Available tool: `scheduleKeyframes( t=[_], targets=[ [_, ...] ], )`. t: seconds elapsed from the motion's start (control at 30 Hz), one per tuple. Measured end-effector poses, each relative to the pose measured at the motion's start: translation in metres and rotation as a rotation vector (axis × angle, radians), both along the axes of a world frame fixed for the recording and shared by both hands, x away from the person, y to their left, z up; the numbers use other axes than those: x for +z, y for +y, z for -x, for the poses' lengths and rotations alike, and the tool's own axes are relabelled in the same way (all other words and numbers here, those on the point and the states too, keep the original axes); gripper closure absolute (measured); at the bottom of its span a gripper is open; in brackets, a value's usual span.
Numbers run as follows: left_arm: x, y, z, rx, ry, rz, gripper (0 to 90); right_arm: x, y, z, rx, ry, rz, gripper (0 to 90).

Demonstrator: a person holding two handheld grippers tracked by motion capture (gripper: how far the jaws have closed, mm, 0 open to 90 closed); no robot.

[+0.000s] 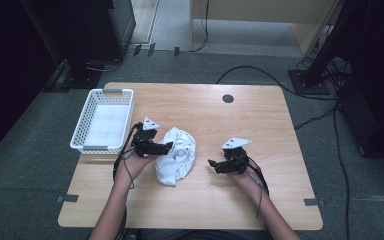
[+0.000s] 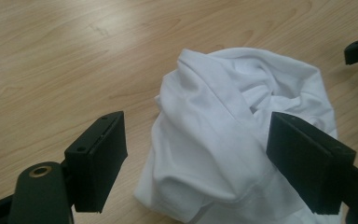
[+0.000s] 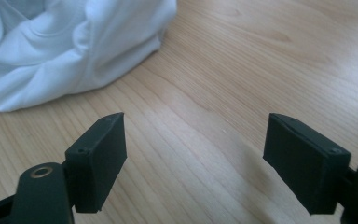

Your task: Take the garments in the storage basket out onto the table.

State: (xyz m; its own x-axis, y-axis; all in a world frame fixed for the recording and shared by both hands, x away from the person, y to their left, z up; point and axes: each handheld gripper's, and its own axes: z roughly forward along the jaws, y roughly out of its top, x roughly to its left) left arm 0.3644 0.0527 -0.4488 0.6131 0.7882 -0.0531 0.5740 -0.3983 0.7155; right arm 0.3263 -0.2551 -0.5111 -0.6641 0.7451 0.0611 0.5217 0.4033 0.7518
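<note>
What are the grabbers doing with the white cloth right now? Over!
Left gripper open, jaws around the edge of the crumpled white cloth, not pressing. Right gripper open, off the cloth, bare table between jaws. Nothing in the way.

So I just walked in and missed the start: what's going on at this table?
A person holds a claw in each hand over a wooden table. A crumpled white cloth lies between them. The left claw is open at the cloth's edge, its jaws standing to either side of a fold, not pinching. The right claw is open over bare wood beside the cloth. A white basket sits at the left.
</note>
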Motion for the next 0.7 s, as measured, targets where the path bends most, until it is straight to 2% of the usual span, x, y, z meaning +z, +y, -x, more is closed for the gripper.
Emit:
scheduleKeyframes(
  t=[0.1,0.27,0.43,0.7],
  targets=[
    [-0.003,0.002,-0.002,0.005,0.002,-0.007,20.6,0.002,0.005,0.002,0.015,-0.020,0.001,22.4],
    [-0.011,0.006,-0.005,0.009,0.008,-0.033,20.6,0.003,0.007,0.004,0.012,-0.025,-0.004,22.7],
    [-0.020,0.007,-0.009,0.006,0.017,-0.043,20.6,0.002,0.005,0.003,0.001,-0.008,-0.021,22.9],
    [-0.039,0.006,-0.014,0.004,0.031,-0.068,20.6,0.003,0.005,0.003,0.004,-0.007,-0.034,24.0]
  ],
)
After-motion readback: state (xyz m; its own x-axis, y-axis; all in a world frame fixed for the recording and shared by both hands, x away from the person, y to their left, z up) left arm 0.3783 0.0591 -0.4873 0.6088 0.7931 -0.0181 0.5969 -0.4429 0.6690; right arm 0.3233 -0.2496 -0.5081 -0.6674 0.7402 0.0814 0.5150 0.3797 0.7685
